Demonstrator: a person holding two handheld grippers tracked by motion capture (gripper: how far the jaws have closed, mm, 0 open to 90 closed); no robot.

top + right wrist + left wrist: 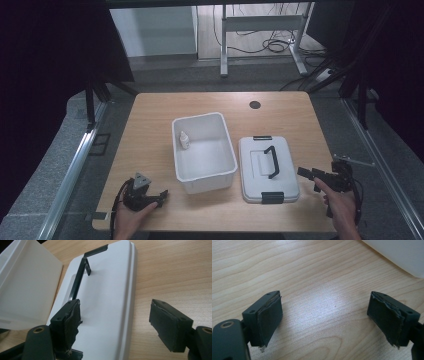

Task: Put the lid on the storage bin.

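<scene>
Your right tool (pixel 115 322) hangs spread over the smooth white plastic lid (pixel 267 167), which lies flat on the wood-grain counter (pixel 150 125) beside the open bin (pixel 204 150). Your left tool (pixel 324 320) is spread, empty.

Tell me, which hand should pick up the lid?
Probably the right. The right gripper sits beside the lid, its open jaws already over the lid's edge. The left gripper is across the open box, over bare table.

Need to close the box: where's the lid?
In the high view, the lid lies flat on the table right of the open box, just ahead of the right gripper.
</scene>
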